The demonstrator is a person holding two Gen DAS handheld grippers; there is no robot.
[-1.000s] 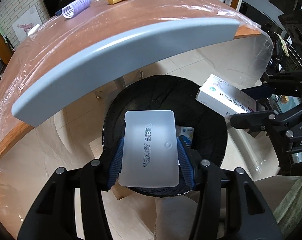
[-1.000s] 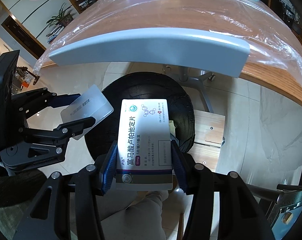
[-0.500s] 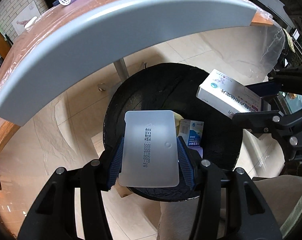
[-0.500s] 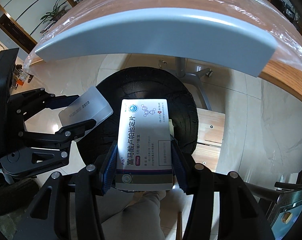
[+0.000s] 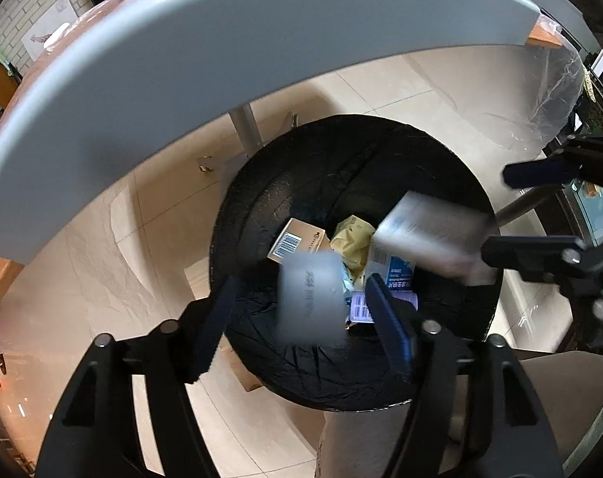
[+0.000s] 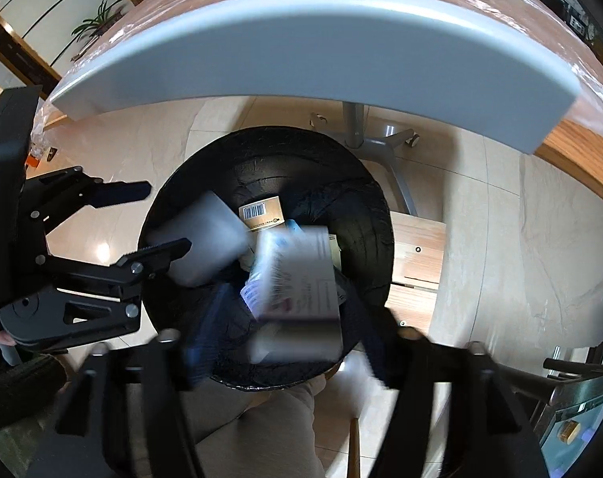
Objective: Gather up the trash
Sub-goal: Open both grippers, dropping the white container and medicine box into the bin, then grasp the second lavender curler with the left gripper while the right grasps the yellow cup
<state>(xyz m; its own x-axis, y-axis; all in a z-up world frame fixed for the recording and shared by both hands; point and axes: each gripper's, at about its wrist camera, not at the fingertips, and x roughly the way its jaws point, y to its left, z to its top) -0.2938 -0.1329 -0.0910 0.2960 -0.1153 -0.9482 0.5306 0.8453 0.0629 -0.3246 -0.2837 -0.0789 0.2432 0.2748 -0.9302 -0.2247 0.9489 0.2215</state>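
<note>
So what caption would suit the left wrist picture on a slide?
Left gripper, jaws just opened, drops a frosted packet into the black-lined bin.

A black liner is seen in the bin (image 5: pixel 285 183). A frosted white card (image 5: pixel 311 298), a white printed box (image 6: pixel 297 275), a tan barcoded carton (image 5: pixel 297 241) and yellow crumpled paper (image 5: pixel 351 239) are shown; the table edge (image 5: pixel 221 40) is grey.

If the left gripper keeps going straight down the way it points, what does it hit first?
Probably the frosted white card, blurred and loose between the left gripper's open jaws, which have just been opening. Past it lies the trash in the black-lined bin. Depth is unclear.
</note>
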